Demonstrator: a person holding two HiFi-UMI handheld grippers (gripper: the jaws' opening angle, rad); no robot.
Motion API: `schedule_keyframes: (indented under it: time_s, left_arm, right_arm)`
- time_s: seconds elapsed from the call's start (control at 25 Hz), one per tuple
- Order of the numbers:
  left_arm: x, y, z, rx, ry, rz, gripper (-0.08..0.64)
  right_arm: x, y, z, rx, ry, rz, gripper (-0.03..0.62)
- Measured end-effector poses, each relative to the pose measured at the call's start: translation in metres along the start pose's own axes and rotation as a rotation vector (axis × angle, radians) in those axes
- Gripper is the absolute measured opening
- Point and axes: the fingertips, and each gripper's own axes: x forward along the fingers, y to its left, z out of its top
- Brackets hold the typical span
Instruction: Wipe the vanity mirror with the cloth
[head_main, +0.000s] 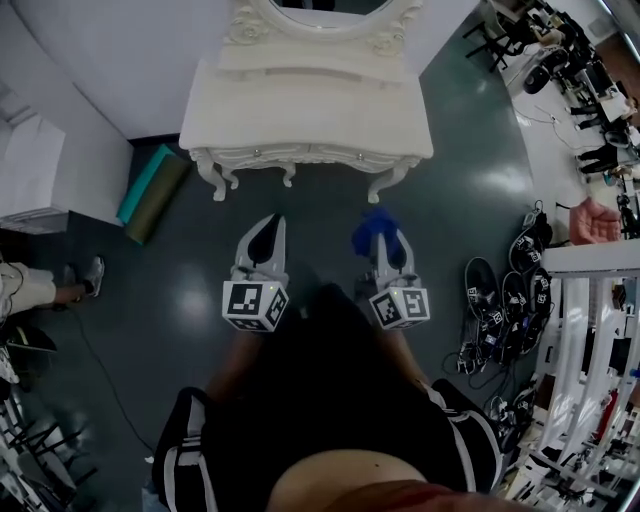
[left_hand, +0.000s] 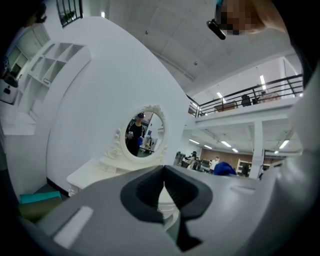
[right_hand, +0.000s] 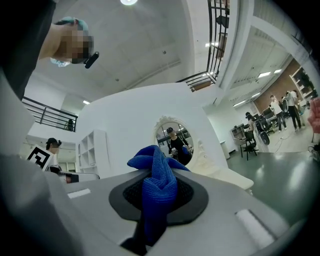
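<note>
A white carved vanity table (head_main: 310, 130) stands ahead against the wall, its oval mirror (head_main: 330, 8) cut by the top edge in the head view. The mirror (left_hand: 144, 132) shows small and distant in the left gripper view, and the same mirror (right_hand: 173, 141) in the right gripper view. My right gripper (head_main: 380, 232) is shut on a blue cloth (head_main: 377, 225), which bunches up between its jaws (right_hand: 156, 176). My left gripper (head_main: 263, 237) is shut with nothing in it (left_hand: 164, 186). Both hang over the dark floor, short of the table.
A teal and olive rolled mat (head_main: 150, 192) lies on the floor left of the table. Cables and gear (head_main: 505, 300) crowd the floor at the right beside white racks (head_main: 590, 350). A seated person's leg (head_main: 40, 282) shows at the left edge.
</note>
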Motion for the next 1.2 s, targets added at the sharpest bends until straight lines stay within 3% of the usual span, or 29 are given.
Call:
schedule_keyframes:
  time_s: [0.4, 0.92, 1.2]
  left_arm:
    - [0.061, 0.005, 0.001, 0.001, 0.021, -0.009, 0.008]
    - [0.185, 0.005, 0.016, 0.030, 0.028, 0.080, 0.009]
    - [0.222, 0.016, 0.028, 0.037, 0.040, 0.120, 0.008]
  right_arm:
    - [0.053, -0.039, -0.001, 0.019, 0.001, -0.015, 0.047]
    - [0.192, -0.114, 0.033, 0.041, -0.021, 0.103, 0.047]
    - [0.238, -0.127, 0.039, 0.054, -0.008, 0.140, 0.046]
